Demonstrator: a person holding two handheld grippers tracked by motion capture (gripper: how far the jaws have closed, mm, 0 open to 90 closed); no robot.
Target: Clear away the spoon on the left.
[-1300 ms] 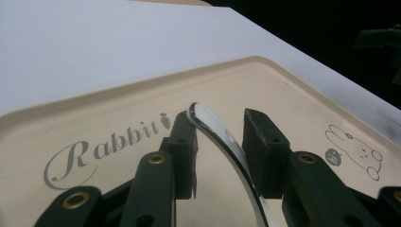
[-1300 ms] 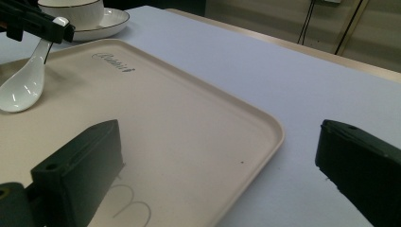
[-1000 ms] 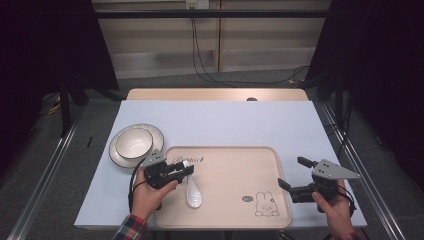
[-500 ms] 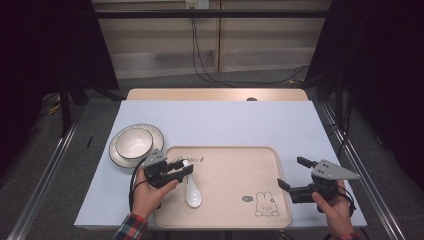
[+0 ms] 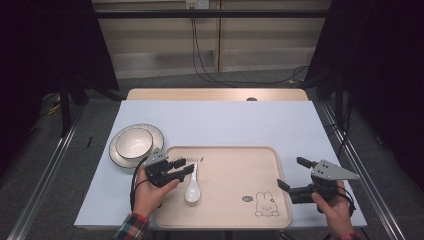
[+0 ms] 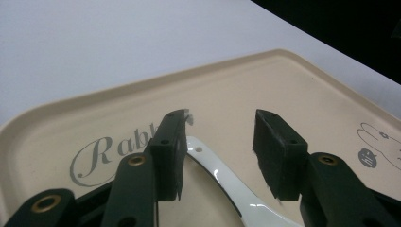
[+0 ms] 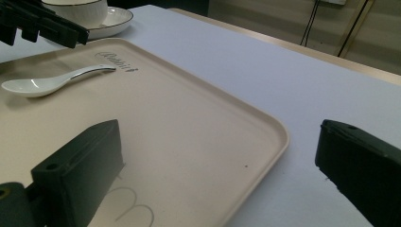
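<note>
Spoon (image 6: 222,175) bowl cut off by bottom edge; handle partly behind tongs (image 6: 220,156).

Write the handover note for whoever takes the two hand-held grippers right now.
Left hand-held gripper: jaws have just been opening, apart above the handle of the white ceramic spoon, pads not pressing on it.
Right hand-held gripper: open, holding nothing, at the right edge of the beige plastic tray with the rabbit drawing.
Spoon lies on the tray. White bowl on its saucer stands on the table left of the tray.
Left, probably: bowl onto tray.

A wooden table (image 5: 215,94) stands on grey floor (image 5: 47,165) before dark curtains (image 5: 45,45).
</note>
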